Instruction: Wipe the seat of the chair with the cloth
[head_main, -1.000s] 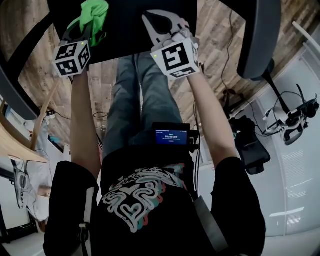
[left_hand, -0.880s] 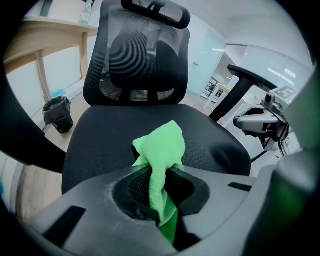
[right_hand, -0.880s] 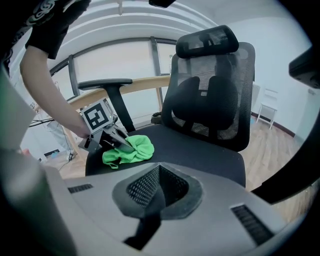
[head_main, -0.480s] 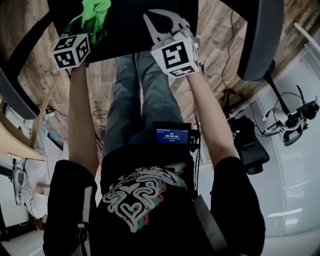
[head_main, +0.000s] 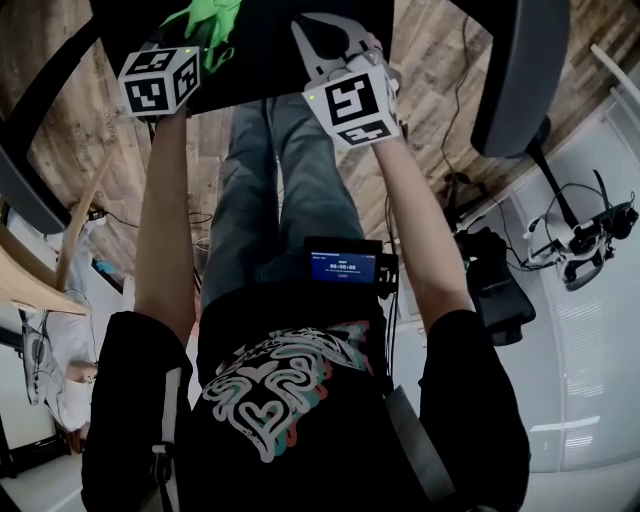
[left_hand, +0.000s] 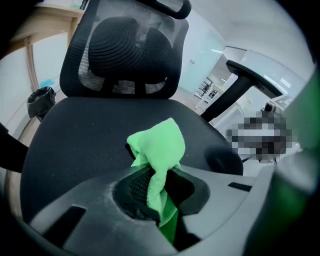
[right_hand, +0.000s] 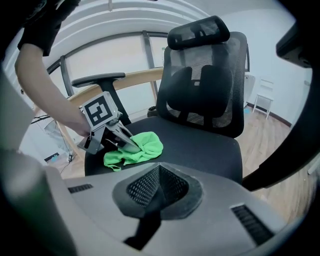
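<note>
Cloth (left_hand: 156, 145), green and bunched, is pinched in the closed left claw (left_hand: 152, 176) and rests on the black chair seat (left_hand: 75, 145). Right claw (right_hand: 159, 170), jaws together and empty, is held at the seat's front; backrest (right_hand: 205, 85) stands beyond.

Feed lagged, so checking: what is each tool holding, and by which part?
The left tool pinches the green cloth by a bunched fold, free end on the seat; right tool shut, empty.
</note>
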